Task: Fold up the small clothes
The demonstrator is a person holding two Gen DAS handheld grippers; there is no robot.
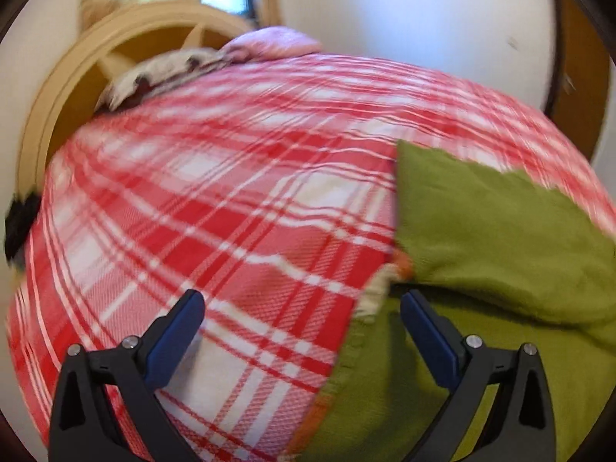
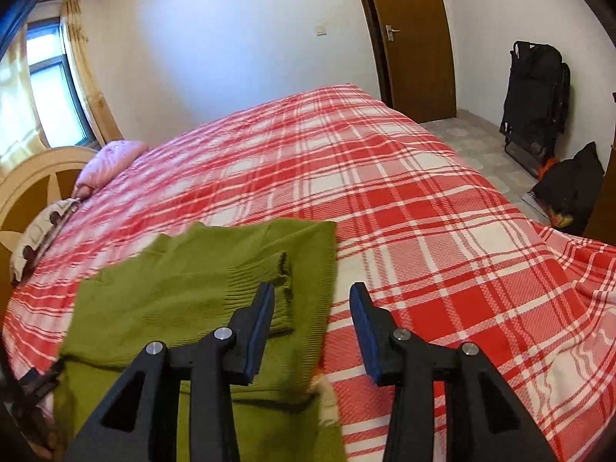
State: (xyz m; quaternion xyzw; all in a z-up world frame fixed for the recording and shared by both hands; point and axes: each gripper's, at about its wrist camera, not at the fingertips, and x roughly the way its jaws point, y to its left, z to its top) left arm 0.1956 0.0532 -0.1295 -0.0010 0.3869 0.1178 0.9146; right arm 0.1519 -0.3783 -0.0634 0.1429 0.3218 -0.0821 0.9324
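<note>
A green sweater [image 2: 200, 292] is seen lying on a red and white checked blanket [image 2: 423, 208] that covers the bed, with one sleeve [image 2: 265, 288] folded across the body so that its ribbed cuff rests on top. The right gripper [image 2: 312, 296] is held above the sweater's right edge with its jaws parted; nothing is caught between the blue pads [image 2: 263, 319], and the sleeve lies just beyond the left one. In the left wrist view, which is blurred, the left gripper [image 1: 302, 304] is spread wide and empty, its right finger over the sweater [image 1: 500, 231] and its left finger over the blanket [image 1: 231, 192]. A pink pillow [image 2: 111, 161] is set near the wooden headboard [image 2: 34, 177].
</note>
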